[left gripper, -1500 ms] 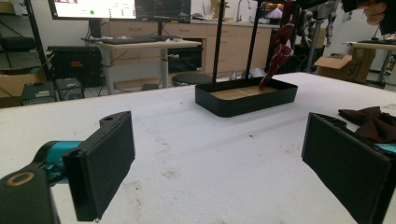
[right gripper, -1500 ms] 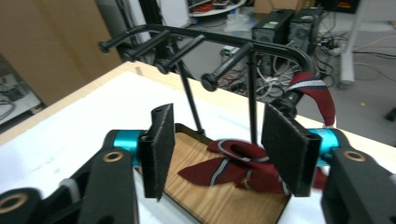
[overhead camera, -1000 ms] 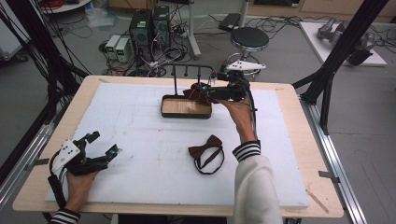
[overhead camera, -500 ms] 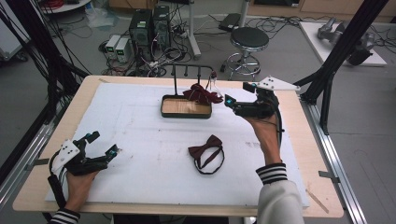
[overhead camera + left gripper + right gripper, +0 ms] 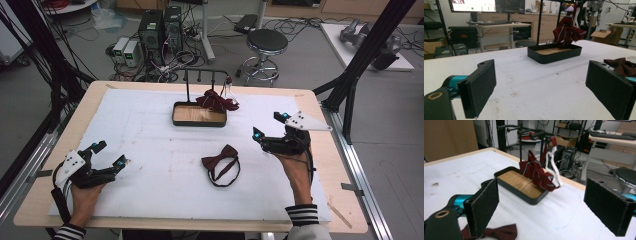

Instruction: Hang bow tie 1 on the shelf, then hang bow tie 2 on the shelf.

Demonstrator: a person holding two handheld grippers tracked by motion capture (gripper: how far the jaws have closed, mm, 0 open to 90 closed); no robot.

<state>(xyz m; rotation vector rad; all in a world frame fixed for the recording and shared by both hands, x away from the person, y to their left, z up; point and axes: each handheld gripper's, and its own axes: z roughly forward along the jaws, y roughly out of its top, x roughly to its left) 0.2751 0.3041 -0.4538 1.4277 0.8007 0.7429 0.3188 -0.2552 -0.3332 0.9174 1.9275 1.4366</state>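
A dark red bow tie (image 5: 221, 162) with a black strap loop lies flat on the white mat (image 5: 150, 150), near the middle. A second dark red bow tie (image 5: 216, 101) with a white strap hangs from the black rack (image 5: 205, 75) over a black tray (image 5: 199, 121) with a wooden floor. My right gripper (image 5: 268, 125) hovers open and empty to the right of the lying tie. Its own view looks at the hanging tie (image 5: 539, 173), the tray (image 5: 524, 195) and the lying tie (image 5: 501, 232). My left gripper (image 5: 110, 153) rests open and empty at the front left.
The mat covers most of a wooden table (image 5: 325, 150). Black frame struts (image 5: 365, 55) rise at both sides. On the floor beyond the far edge stand a stool (image 5: 267, 42) and computer boxes (image 5: 160, 30) with cables.
My right gripper has drawn away from the hanging bow tie at the rack, moving right, toward the front and lower. The tie stays on the rack. The left gripper has not moved.
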